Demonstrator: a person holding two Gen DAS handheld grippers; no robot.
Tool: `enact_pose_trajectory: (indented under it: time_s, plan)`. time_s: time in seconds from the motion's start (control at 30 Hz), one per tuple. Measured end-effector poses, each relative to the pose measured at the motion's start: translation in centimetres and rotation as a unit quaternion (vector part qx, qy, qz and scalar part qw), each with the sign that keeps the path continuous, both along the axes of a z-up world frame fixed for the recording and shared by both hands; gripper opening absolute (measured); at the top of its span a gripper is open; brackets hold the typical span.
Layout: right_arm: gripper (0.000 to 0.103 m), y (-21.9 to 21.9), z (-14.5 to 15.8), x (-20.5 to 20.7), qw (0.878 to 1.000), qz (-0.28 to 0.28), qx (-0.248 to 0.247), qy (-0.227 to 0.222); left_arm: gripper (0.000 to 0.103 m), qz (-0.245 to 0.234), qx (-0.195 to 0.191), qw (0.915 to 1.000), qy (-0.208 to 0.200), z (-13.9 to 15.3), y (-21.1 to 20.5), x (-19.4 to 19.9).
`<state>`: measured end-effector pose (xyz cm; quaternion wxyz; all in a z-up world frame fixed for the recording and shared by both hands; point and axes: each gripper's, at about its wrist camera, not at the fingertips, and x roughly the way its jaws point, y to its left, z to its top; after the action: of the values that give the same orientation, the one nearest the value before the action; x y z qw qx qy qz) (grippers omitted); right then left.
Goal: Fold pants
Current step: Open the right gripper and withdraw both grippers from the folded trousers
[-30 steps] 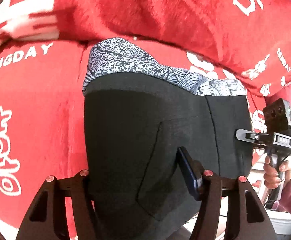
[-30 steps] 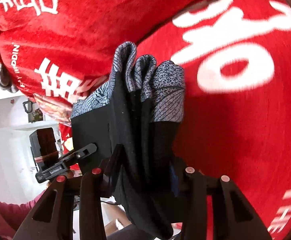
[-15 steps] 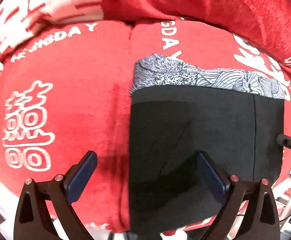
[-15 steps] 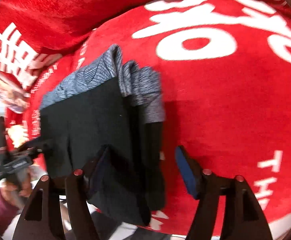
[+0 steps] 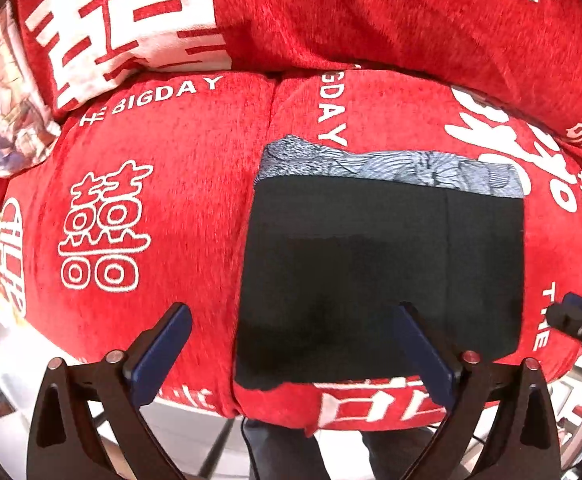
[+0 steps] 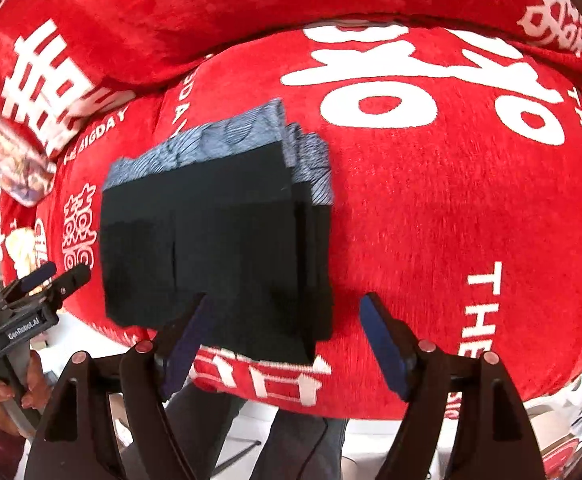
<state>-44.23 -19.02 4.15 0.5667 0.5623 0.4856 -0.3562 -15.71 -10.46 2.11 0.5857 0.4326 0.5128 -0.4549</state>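
Both grippers, left gripper (image 5: pixel 291 344) and right gripper (image 6: pixel 287 336), level, jaws wide, empty above folded pants (image 5: pixel 383 264).

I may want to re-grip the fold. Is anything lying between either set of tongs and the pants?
Nothing visible: the folded black pants with grey patterned waistband lie alone on the red printed cushion, directly ahead of the open left tongs and open right tongs.

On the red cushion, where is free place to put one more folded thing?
Left of the folded pants, bare red cushion runs to the patterned pillow. Right of them lies another bare stretch. The front edge is crowded by both open grippers.
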Motion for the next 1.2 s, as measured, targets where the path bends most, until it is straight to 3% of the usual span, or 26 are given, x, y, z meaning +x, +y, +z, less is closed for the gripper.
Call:
enact_pose_trajectory:
  time_s: [0.1, 0.23, 0.37, 0.53, 0.9, 1.2]
  plan:
    - [0.084, 0.7, 1.1, -0.3, 1.000, 0.014, -0.007, 0.008, 0.102, 0.000, -0.001, 1.0000, -0.003, 0.8, 0.3, -0.6]
    - [0.103, 1.6, 2.6, 0.1, 0.999, 0.015, -0.035, 0.022, 0.102, -0.010, -0.003, 0.9999, 0.004, 1.5, 0.7, -0.7]
    - [0.103, 2.4, 3.8, 0.6, 0.998, 0.001, -0.062, 0.032, 0.102, -0.025, 0.001, 0.9997, 0.000, 1.8, 1.2, -0.8]
    - [0.103, 3.7, 4.3, 1.9, 0.998, -0.008, -0.048, 0.048, 0.102, -0.030, -0.008, 0.9991, -0.028, 3.4, 2.6, -0.6]
    - [0.103, 5.4, 7.7, 3.9, 0.993, -0.027, -0.067, 0.089, 0.102, -0.015, -0.007, 0.9998, -0.009, 4.9, 5.7, 0.8]
    - [0.103, 6.6, 10.3, 6.0, 0.987, -0.005, -0.102, 0.124, 0.102, -0.062, -0.022, 0.9975, -0.027, 6.5, 6.6, 0.1]
